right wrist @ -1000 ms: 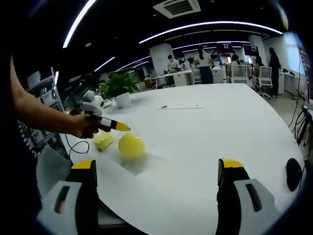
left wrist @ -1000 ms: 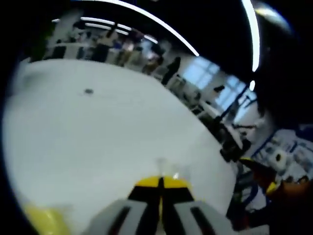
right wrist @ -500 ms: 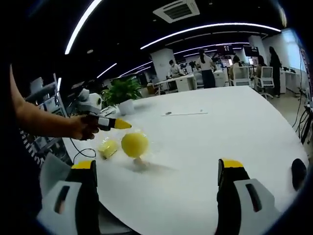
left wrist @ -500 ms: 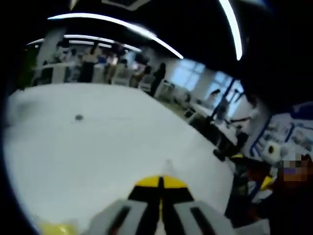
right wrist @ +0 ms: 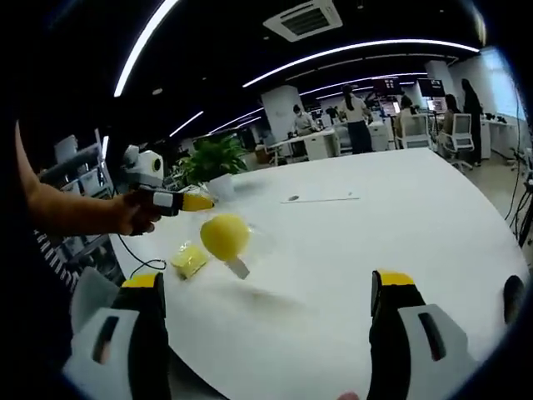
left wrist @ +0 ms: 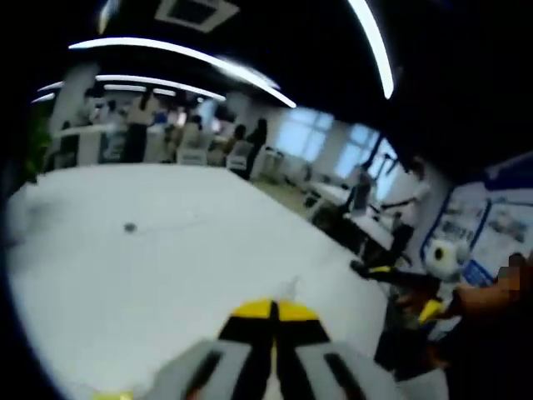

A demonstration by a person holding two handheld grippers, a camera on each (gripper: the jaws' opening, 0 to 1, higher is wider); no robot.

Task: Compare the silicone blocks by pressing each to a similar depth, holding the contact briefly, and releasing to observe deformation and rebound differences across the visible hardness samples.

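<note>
Because your left claw [right wrist: 200,202] is clenched just above the yellow sample [right wrist: 223,236], it looks released for rebound; your right claw [right wrist: 266,304] stays spread, idle.

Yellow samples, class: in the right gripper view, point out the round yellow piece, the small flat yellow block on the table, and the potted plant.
Round yellow piece [right wrist: 223,236]: right gripper view, middle of its rounded face.
Flat yellow block [right wrist: 189,259]: right gripper view, its top face.
Potted plant [right wrist: 216,157]: right gripper view, its leaves.
</note>
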